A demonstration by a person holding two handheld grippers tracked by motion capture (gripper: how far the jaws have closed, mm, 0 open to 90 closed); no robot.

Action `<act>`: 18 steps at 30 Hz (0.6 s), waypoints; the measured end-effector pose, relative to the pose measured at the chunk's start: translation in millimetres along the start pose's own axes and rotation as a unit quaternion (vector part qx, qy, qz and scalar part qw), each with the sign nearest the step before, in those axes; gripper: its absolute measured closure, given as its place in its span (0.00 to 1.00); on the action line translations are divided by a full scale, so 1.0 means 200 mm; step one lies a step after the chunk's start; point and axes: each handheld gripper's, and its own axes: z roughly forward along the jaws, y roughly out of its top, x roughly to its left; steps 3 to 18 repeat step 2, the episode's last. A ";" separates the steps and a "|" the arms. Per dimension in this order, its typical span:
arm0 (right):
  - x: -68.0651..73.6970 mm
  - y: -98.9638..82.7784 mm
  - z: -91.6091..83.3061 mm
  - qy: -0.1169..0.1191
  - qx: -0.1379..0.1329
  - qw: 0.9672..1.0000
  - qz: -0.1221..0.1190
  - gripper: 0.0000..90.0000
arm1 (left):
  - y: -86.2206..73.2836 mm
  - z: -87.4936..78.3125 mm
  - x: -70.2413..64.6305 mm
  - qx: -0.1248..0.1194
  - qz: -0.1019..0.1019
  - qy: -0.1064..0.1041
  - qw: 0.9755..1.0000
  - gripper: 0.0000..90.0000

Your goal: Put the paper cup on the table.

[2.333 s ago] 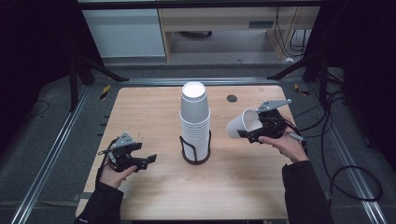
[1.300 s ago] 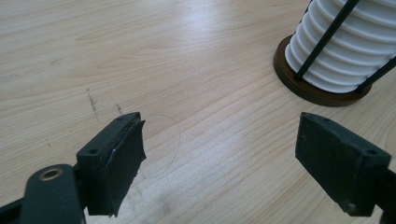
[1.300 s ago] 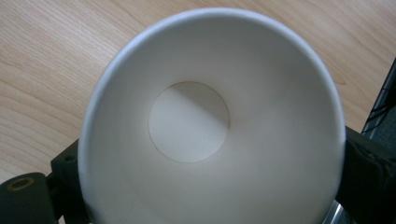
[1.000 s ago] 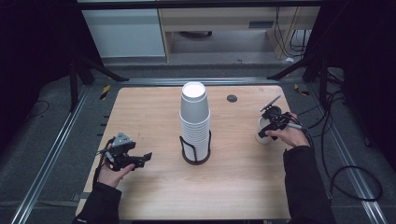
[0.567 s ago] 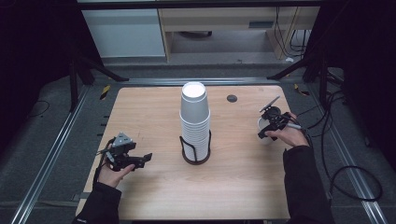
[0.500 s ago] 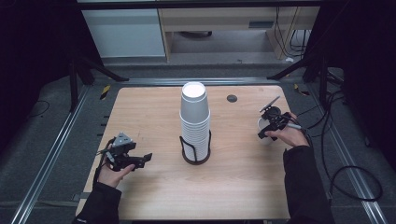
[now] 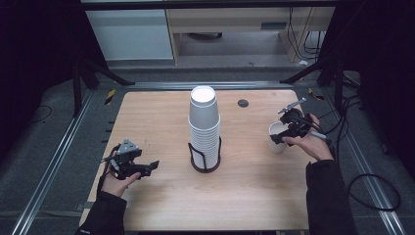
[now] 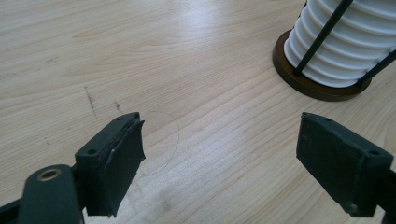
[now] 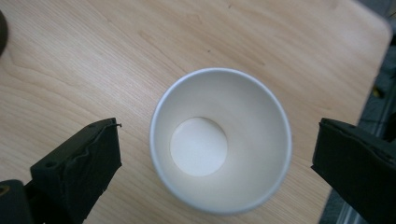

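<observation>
A single white paper cup (image 9: 221,140) is seen standing upright, mouth up, near the right edge of the wooden table (image 7: 161,112). The right gripper (image 7: 288,131) is held just above it, released, with its jaws spread wide on either side and clear of the rim. The left gripper (image 8: 233,158) is held released near the left edge, with nothing between its jaws. 1 stack of cups (image 7: 204,125) stands in a wire holder (image 7: 204,161) at the table's middle.

One loose cup (image 7: 278,137), one cup stack (image 7: 204,128), one rack (image 7: 205,157), two tools
</observation>
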 end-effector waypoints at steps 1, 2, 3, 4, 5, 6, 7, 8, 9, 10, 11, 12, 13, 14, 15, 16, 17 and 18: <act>0.02 -0.02 -0.05 -0.008 -0.013 1.000 -0.004 0.02 | 0.00 0.00 0.00 0.000 -0.001 0.001 1.000 0.16; 0.03 -0.03 -0.08 -0.012 -0.022 1.000 -0.002 0.02 | 0.00 0.00 0.00 0.001 -0.001 0.002 1.000 0.15; 0.03 -0.03 -0.08 -0.012 -0.022 1.000 -0.002 0.02 | 0.00 0.00 0.00 0.001 -0.001 0.002 1.000 0.15; 0.03 -0.03 -0.08 -0.012 -0.022 1.000 -0.002 0.02 | 0.00 0.00 0.00 0.001 -0.001 0.002 1.000 0.15; 0.03 -0.03 -0.08 -0.012 -0.022 1.000 -0.002 0.02 | 0.00 0.00 0.00 0.001 -0.001 0.002 1.000 0.15; 0.03 -0.03 -0.08 -0.012 -0.022 1.000 -0.002 0.02 | 0.00 0.00 0.00 0.001 -0.001 0.002 1.000 0.15; 0.03 -0.03 -0.08 -0.012 -0.022 1.000 -0.002 0.02 | 0.00 0.00 0.00 0.001 -0.001 0.002 1.000 0.15; 0.03 -0.03 -0.08 -0.012 -0.022 1.000 -0.002 0.02 | 0.00 0.00 0.00 0.001 -0.001 0.002 1.000 0.15; 0.03 -0.03 -0.08 -0.012 -0.022 1.000 -0.002 0.02 | 0.00 0.00 0.00 0.001 -0.001 0.002 1.000 0.15; 0.03 -0.03 -0.08 -0.012 -0.022 1.000 -0.002 0.02 | 0.00 0.00 0.00 0.001 -0.001 0.002 1.000 0.15; 0.03 -0.03 -0.08 -0.012 -0.022 1.000 -0.002 0.02 | 0.00 0.00 0.00 0.001 -0.001 0.002 1.000 0.15; 0.03 -0.03 -0.08 -0.012 -0.022 1.000 -0.002 0.02 | 0.00 0.00 0.00 0.001 -0.001 0.002 1.000 0.15; 0.03 -0.03 -0.08 -0.012 -0.022 1.000 -0.002 0.02 | 0.00 0.00 0.00 0.001 -0.001 0.002 1.000 0.15; 0.03 -0.03 -0.08 -0.012 -0.022 1.000 -0.002 0.02 | 0.00 0.00 0.00 0.001 -0.001 0.002 1.000 0.15; 0.03 -0.03 -0.08 -0.012 -0.022 1.000 -0.002 0.02 | 0.00 0.00 0.00 0.001 -0.001 0.002 1.000 0.15; 0.03 -0.03 -0.08 -0.012 -0.022 1.000 -0.002 0.02 | 0.00 0.00 0.00 0.001 -0.001 0.002 1.000 0.15; 0.03 -0.03 -0.08 -0.012 -0.022 1.000 -0.002 0.02 | 0.00 0.00 0.00 0.001 -0.001 0.002 1.000 0.15; 0.03 -0.03 -0.08 -0.012 -0.022 1.000 -0.002 0.02 | 0.00 0.00 0.00 0.001 -0.001 0.002 1.000 0.15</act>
